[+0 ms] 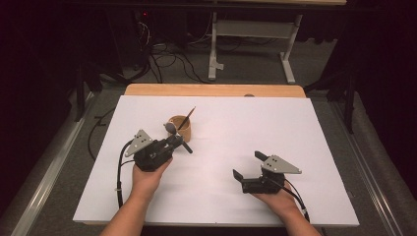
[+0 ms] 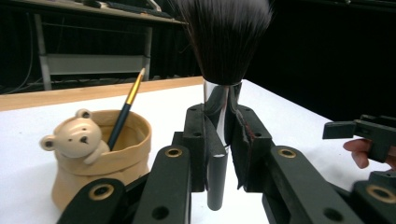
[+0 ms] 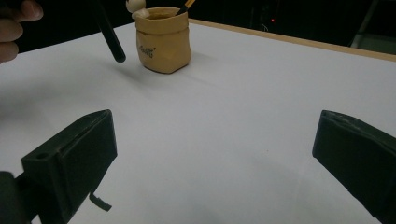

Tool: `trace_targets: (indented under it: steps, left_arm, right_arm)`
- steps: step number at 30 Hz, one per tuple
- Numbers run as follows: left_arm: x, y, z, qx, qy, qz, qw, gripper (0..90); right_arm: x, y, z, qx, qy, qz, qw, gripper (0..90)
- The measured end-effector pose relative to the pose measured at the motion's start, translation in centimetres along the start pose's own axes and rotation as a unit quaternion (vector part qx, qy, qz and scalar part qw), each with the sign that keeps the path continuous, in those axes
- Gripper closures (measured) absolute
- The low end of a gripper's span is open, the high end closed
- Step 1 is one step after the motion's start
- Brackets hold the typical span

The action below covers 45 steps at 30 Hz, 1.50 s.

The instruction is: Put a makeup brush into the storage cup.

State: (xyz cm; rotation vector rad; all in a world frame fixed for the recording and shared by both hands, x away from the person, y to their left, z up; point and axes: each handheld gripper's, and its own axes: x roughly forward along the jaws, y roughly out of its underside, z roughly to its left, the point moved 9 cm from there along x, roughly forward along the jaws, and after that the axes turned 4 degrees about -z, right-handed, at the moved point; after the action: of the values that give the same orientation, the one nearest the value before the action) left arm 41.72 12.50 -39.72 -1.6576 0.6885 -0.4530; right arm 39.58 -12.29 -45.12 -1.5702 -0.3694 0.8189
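Observation:
My left gripper [image 1: 176,140] is shut on a makeup brush [image 1: 178,139] just in front of a tan pot [image 1: 185,132] with a small bear figure on its rim. In the left gripper view the pads [image 2: 196,135] clamp the brush's shiny ferrule [image 2: 217,100]. Its dark bristles [image 2: 224,37] stand up and its black handle [image 2: 216,182] hangs down over the white board. A thin gold-and-black brush [image 2: 125,109] leans inside the pot [image 2: 105,158]. My right gripper [image 1: 248,164] rests open at the near right, nothing between its jaws, and faces the pot [image 3: 163,39].
A white board [image 1: 236,128] covers the wooden table [image 1: 211,90]. Cables and a metal table frame [image 1: 253,29] are on the floor behind it. In the right gripper view the other hand's fingers [image 3: 14,23] and the held brush's handle [image 3: 108,39] show at the top left.

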Motion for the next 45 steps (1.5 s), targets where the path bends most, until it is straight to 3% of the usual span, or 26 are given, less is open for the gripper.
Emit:
trace_targets:
  steps: [26, 45]
  left_arm:
    - [-2.1, -0.9, 3.7, -0.017, -0.053, -0.019, 0.9983, 76.5]
    - [-2.2, -1.1, 4.0, -0.014, -0.066, -0.020, 0.9975, 76.6]
  right_arm:
    - [0.0, 0.1, -0.2, -0.014, 0.005, -0.005, 0.9999, 1.1]
    - [0.1, 0.3, -0.1, -0.012, 0.004, 0.001, 0.9999, 1.1]
